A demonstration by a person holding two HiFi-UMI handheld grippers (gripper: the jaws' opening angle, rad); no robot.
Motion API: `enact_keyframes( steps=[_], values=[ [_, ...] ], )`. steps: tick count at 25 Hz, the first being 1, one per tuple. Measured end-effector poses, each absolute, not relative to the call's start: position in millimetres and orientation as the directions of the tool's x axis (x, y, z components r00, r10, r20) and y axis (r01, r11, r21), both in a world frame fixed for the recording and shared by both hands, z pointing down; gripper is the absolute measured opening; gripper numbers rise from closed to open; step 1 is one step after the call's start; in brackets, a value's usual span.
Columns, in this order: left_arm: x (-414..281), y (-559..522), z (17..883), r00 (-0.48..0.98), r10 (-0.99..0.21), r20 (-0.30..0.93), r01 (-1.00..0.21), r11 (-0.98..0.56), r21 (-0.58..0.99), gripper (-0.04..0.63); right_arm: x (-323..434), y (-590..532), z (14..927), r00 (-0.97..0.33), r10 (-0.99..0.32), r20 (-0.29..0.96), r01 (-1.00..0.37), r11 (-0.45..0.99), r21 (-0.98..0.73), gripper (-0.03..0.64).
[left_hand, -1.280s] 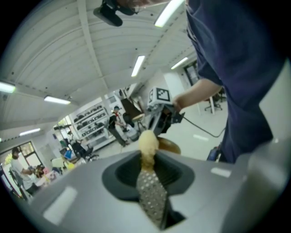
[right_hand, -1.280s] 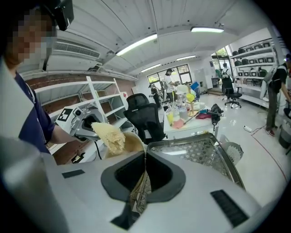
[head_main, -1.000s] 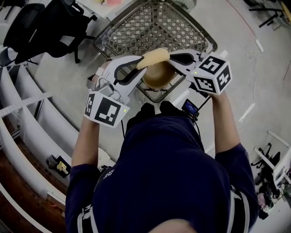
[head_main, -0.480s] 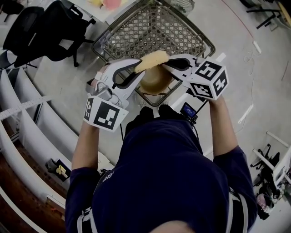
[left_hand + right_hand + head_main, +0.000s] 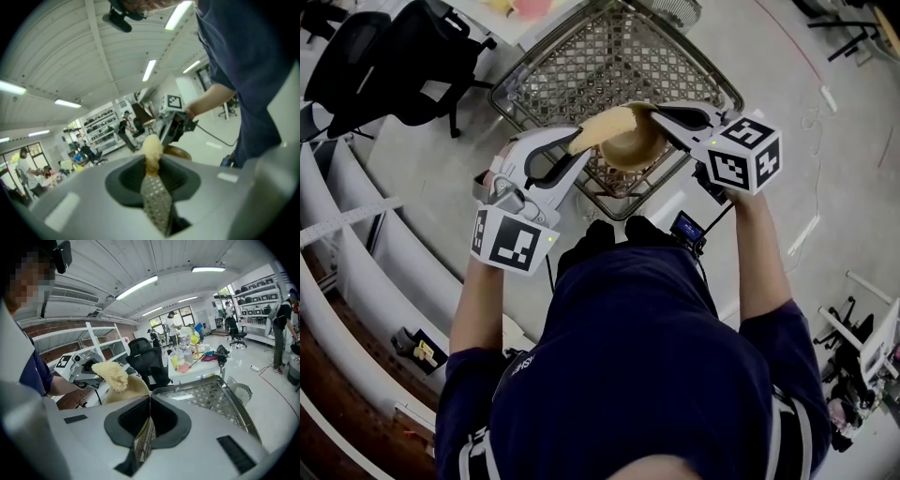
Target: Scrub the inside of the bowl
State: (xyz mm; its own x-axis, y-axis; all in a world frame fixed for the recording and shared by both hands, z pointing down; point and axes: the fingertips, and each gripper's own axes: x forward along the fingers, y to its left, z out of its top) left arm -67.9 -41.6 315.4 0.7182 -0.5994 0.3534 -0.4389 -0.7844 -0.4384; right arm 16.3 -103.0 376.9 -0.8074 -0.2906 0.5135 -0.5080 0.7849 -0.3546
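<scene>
The left gripper point(image 5: 151, 169) had its jaws pressed together on the near end of a yellow sponge point(image 5: 152, 146), whose free end stuck out past the tips. The right gripper point(image 5: 148, 405) had its jaws drawn almost together, pinching the thin rim of the tan bowl point(image 5: 129, 387) on the bowl's right side. The bowl was off any surface and carried by that grip alone.

In the head view the sponge lay across the far-left part of the bowl's mouth, with the left gripper reaching in from the left and the right gripper from the right. The sponge met the rim there. Whether it pressed on the inner wall could not be made out. Both were held above the near edge of a metal mesh basket point(image 5: 619, 66), which stood on the pale floor. A black chair point(image 5: 403, 56) stood well apart at the far left.

The scrubbing step appeared to be in hand, with the sponge working at the lip rather than deep in the hollow. The next move would probably call for pushing the sponge down into the bowl and sweeping it round the inner wall. The right gripper would have to brace the rim firmly against that push, since a grip on one thin edge could let the bowl twist.
</scene>
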Motion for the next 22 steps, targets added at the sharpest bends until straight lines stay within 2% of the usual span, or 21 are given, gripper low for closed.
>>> enact_keyframes(
  steps=[13, 22],
  values=[
    [-71.6, -34.3, 328.3, 0.719, -0.592, 0.364, -0.454, -0.797, -0.399, 0.080, 24.9, -129.2, 370.1, -0.784, -0.375, 0.494, -0.578, 0.731, -0.362, 0.015],
    [-58.6, -21.8, 338.2, 0.733, -0.563, 0.383, -0.419, -0.816, -0.397, 0.080, 26.4, -134.0, 368.4, -0.781, -0.403, 0.477, -0.600, 0.698, -0.392, 0.015]
  ],
)
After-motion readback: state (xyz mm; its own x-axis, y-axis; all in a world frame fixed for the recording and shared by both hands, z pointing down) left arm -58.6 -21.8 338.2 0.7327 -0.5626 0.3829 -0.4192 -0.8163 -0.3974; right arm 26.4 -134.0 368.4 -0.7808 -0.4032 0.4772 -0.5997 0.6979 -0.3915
